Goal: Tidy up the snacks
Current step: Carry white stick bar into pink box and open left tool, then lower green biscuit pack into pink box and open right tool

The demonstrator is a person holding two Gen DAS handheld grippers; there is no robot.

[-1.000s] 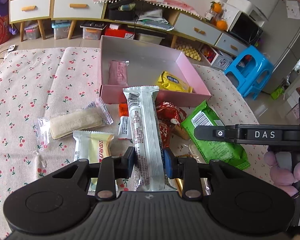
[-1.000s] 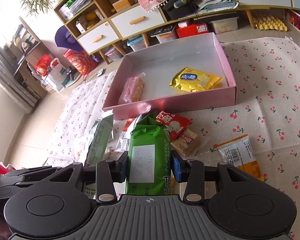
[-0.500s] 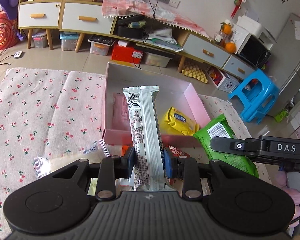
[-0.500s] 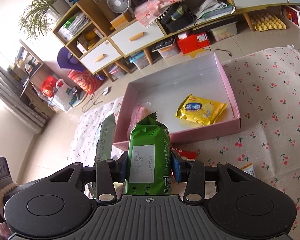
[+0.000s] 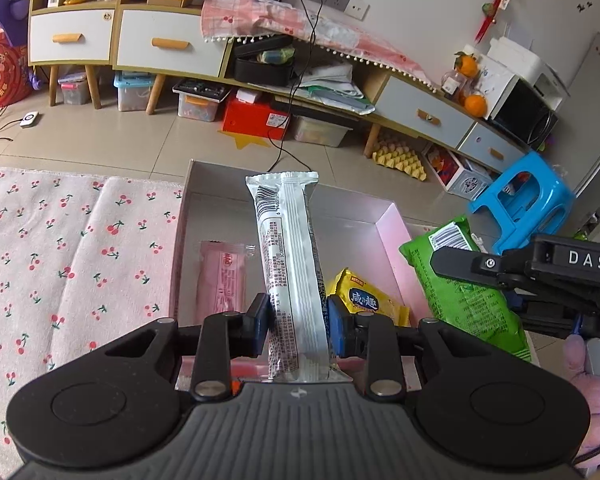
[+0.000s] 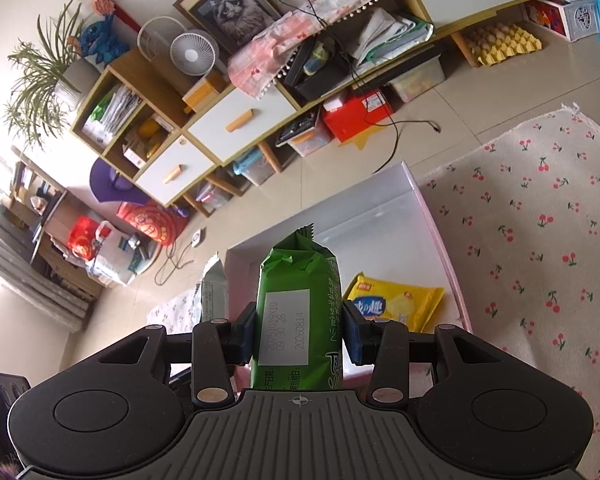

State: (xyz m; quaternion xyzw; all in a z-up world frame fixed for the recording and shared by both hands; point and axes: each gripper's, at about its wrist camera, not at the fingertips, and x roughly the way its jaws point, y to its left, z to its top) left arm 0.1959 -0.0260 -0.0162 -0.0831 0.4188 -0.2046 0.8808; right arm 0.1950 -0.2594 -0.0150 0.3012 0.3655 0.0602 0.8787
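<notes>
While gripped, 2 snacks (image 5: 292,264) above box (image 5: 396,240).

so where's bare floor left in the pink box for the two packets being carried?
Inside the shallow pink cardboard box, the far half is bare, from the back wall down to the packets. The strip between the pink wrapped snack by the left wall and the yellow crinkly packet looks free but narrow, partly hidden by the white striped bar. The near right corner is crowded.
</notes>
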